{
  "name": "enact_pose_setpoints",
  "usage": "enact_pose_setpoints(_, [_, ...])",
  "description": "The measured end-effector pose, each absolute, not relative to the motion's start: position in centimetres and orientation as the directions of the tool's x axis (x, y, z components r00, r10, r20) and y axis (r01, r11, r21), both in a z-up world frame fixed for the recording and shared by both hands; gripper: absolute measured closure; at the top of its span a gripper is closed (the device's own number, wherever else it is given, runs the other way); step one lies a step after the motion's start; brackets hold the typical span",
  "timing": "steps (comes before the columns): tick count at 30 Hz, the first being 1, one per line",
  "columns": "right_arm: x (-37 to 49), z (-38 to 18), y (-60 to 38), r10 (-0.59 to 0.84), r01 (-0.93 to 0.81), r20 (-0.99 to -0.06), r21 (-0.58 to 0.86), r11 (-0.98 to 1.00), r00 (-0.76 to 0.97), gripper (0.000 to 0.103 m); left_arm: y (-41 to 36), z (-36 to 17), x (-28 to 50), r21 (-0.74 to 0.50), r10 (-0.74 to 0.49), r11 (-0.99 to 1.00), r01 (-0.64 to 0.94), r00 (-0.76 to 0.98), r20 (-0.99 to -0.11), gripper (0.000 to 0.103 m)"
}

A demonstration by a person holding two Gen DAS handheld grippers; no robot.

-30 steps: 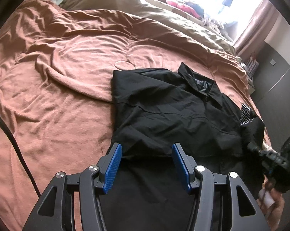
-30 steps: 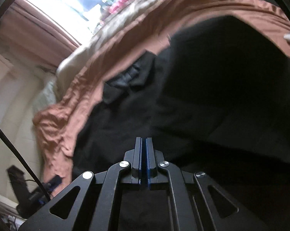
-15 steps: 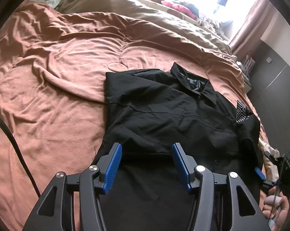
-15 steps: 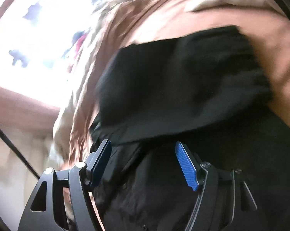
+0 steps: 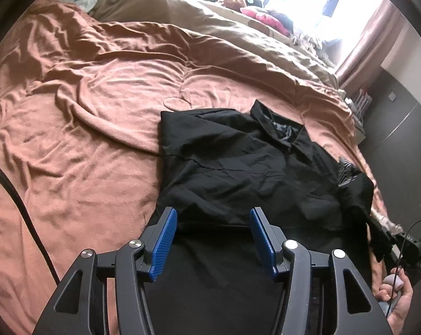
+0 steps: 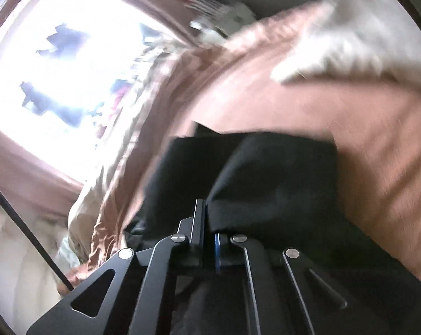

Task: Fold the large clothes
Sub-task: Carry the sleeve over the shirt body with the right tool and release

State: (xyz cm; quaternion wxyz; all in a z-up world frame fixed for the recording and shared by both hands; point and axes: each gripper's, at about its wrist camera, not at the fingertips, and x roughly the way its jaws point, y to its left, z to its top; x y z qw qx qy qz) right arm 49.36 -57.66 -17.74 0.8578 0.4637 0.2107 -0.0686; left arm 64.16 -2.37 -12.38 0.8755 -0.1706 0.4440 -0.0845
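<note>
The left gripper (image 5: 213, 237), black-framed with ribbed blue pads, hangs with its jaws standing apart over the near part of the black collared button-up shirt (image 5: 238, 167), nothing clasped between them. The right gripper (image 6: 206, 217) has just been closing: its jaws are pressed together on a fold of the black shirt's (image 6: 266, 173) cloth, which bunches up and drapes over its right finger. In the left wrist view that gripper (image 5: 383, 230) shows at the right edge of the bed, holding the shirt's right sleeve, with the person's right hand (image 5: 397, 296) on its grip at the lower right.

The shirt lies face up on a wrinkled salmon-pink cotton bedsheet (image 5: 84, 117), collar toward the far right, left sleeve already folded in across the chest. Beyond the sheet lies a rumpled tan duvet (image 5: 210, 25), and behind it a bright window with brown curtains (image 5: 369, 28). The right wrist view is blurred.
</note>
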Motion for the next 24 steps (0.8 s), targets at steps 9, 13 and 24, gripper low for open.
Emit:
enact_pose_setpoints(9, [48.5, -11.7, -48.0, 0.164, 0.044, -0.292, 0.593, 0.804, 0.942, 0.102, -0.4, -11.7, 62.3, -0.385, -0.298, 0.923, -0.015, 0.604, -0.739, 0.041])
enact_pose_setpoints(13, [48.3, -11.1, -43.0, 0.218, -0.035, -0.309, 0.502, 0.864, 0.926, 0.102, 1.7, -11.5, 62.3, -0.407, -0.289, 0.912, -0.054, 0.62, -0.73, 0.041])
enact_pose_setpoints(24, [54.7, -13.5, -34.4, 0.353, -0.171, -0.53, 0.361, 0.917, 0.771, 0.101, 4.4, -12.5, 62.8, -0.452, -0.306, 0.886, -0.105, 0.599, -0.74, 0.041])
